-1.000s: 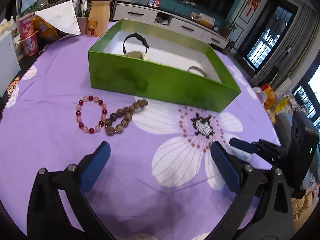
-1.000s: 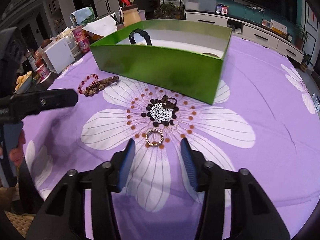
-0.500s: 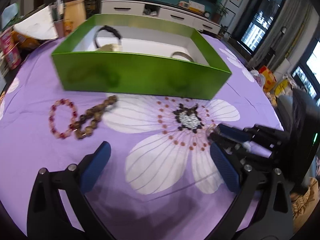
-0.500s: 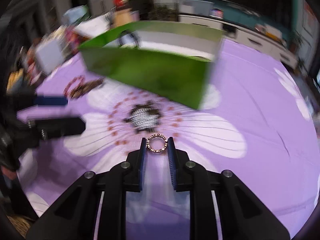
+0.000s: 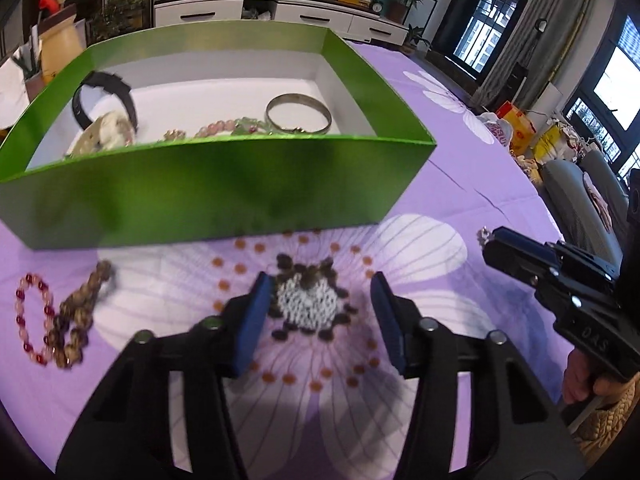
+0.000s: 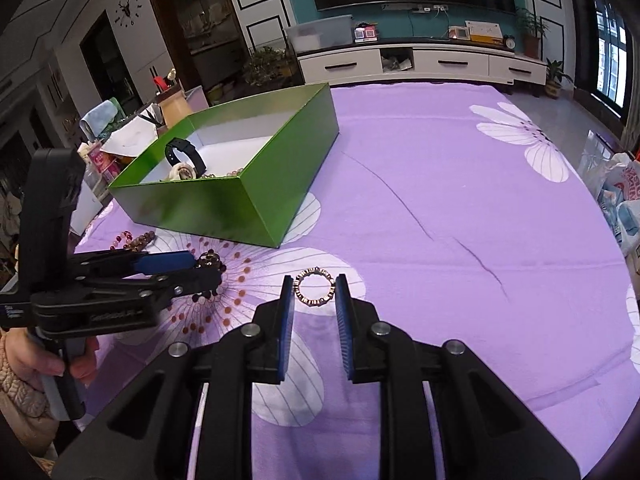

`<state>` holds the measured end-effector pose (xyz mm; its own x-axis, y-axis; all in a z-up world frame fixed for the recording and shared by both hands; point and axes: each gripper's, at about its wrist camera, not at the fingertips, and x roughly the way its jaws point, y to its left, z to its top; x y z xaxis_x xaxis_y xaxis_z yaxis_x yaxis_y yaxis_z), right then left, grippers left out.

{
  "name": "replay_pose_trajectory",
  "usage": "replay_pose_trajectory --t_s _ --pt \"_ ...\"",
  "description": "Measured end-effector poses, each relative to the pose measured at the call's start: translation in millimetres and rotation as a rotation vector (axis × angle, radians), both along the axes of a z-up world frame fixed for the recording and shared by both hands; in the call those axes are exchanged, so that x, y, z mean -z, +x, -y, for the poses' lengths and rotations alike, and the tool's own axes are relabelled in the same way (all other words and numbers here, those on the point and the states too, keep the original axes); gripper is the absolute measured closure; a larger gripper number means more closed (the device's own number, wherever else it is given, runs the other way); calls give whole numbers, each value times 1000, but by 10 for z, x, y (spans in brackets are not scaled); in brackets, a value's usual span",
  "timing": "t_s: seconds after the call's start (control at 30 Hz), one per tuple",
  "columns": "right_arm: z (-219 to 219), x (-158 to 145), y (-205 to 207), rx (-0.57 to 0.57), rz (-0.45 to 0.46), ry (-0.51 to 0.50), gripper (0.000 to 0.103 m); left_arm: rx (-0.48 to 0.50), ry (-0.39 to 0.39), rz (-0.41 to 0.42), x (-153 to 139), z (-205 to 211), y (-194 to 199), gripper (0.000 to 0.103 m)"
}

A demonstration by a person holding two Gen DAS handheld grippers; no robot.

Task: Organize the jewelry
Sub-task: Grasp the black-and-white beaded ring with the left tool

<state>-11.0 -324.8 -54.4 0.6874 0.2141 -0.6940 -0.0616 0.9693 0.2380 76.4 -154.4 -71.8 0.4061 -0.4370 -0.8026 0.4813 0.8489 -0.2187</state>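
Observation:
My right gripper (image 6: 315, 292) is shut on a small beaded ring (image 6: 315, 290), held by its edges between the blue pads; the left wrist view shows this gripper (image 5: 490, 242) at the right, the ring (image 5: 483, 235) poking from its tip. My left gripper (image 5: 320, 300) hangs over the printed flower centre, jaws closing. A small dark piece of jewelry (image 5: 310, 276) lies between its tips, untouched. The green box (image 5: 216, 196) behind holds a silver bangle (image 5: 298, 118), a black strap and bead strings. A red bead bracelet (image 5: 32, 320) and a brown one (image 5: 76, 312) lie at the left.
A purple flowered cloth (image 6: 440, 200) covers the round table. Cups, cartons and a pen holder (image 5: 56, 48) crowd the far left edge beyond the box. Bags (image 5: 516, 128) sit off the right edge. A hand (image 6: 52, 364) grips the left tool's handle.
The right gripper closed on the beaded ring and carried it off to the right. The left gripper swung from the bracelets to the flower centre and its jaws narrowed.

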Motion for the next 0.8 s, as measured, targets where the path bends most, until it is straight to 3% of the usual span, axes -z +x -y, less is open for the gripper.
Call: replay_pose_trajectory --t_s 0.13,0.23,0.57,0.8 --pt "34 30 13 -4 0 14 83 12 34 31 17 69 -11 87" --pt "52 40 31 -1 -1 24 83 22 44 48 17 88 5 97" --pt "12 -17 -2 -11 11 24 83 22 -43 75 -162 -119 -184 98" --pt "-103 -160 -36 -35 35 12 83 -31 -111 118 -418 -469 -369 98"
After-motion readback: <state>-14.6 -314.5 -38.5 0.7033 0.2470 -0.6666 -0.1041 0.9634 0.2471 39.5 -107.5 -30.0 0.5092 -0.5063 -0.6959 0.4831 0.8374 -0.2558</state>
